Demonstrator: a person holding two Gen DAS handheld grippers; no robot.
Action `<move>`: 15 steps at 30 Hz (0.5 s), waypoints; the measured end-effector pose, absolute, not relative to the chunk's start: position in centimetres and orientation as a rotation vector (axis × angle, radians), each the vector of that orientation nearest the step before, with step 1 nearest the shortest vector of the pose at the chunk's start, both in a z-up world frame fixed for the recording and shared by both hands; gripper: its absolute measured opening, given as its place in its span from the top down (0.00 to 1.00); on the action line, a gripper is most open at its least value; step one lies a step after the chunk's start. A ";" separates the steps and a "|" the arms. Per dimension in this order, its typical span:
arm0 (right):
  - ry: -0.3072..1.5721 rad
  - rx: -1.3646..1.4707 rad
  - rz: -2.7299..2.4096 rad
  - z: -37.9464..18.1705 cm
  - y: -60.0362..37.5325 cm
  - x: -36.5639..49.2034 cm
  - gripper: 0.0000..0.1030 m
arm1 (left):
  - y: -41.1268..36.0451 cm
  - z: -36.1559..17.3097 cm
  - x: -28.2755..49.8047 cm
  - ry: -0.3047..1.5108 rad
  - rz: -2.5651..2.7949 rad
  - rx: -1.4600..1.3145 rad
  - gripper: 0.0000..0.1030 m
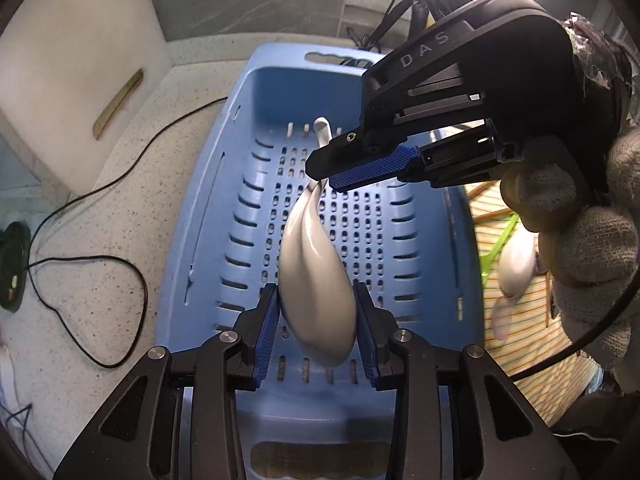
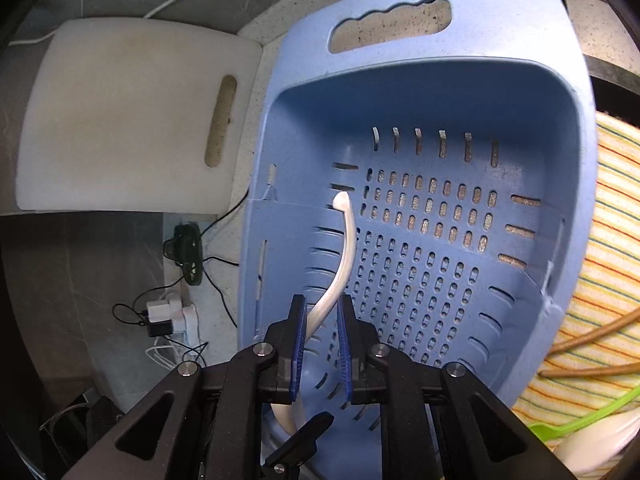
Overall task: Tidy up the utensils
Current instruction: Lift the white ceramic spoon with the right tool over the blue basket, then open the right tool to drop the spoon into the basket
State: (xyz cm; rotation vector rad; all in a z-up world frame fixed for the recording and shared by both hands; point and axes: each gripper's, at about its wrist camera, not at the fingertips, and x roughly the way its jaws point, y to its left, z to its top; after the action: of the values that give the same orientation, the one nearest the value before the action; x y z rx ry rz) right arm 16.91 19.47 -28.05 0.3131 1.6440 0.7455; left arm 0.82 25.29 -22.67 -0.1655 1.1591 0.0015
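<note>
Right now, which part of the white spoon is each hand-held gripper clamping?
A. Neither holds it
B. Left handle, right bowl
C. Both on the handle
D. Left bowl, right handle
D: the left hand-held gripper squeezes the white spoon at its bowl; the right hand-held gripper pinches the handle, above the blue basket.

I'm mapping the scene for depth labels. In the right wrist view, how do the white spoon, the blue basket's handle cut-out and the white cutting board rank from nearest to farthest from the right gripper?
1. White spoon, between the jaws of the right gripper.
2. Cutting board, upper left, beside the basket.
3. Handle cut-out, at the basket's far end; close to the board, so this order is uncertain.
</note>
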 end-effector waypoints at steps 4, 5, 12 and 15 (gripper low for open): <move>1.670 0.310 0.734 -28.9 19.8 17.3 0.86 | 25.8 -23.1 1.1 1.173 0.020 -0.170 0.66; 1.668 0.298 0.738 -29.0 20.0 17.3 0.84 | 26.0 -23.1 1.2 1.176 0.022 -0.175 0.66; 1.647 0.279 0.759 -28.4 20.1 17.4 0.77 | 26.1 -22.3 1.2 1.158 0.036 -0.164 0.66; 1.634 0.273 0.780 -27.8 20.0 17.1 0.77 | 25.9 -21.7 0.9 1.147 0.042 -0.159 0.66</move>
State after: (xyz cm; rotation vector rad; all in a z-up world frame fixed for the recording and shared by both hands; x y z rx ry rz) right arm 17.14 20.01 -27.76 0.2732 1.6344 0.7797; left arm 0.90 25.94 -21.69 -0.1586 1.1474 0.0422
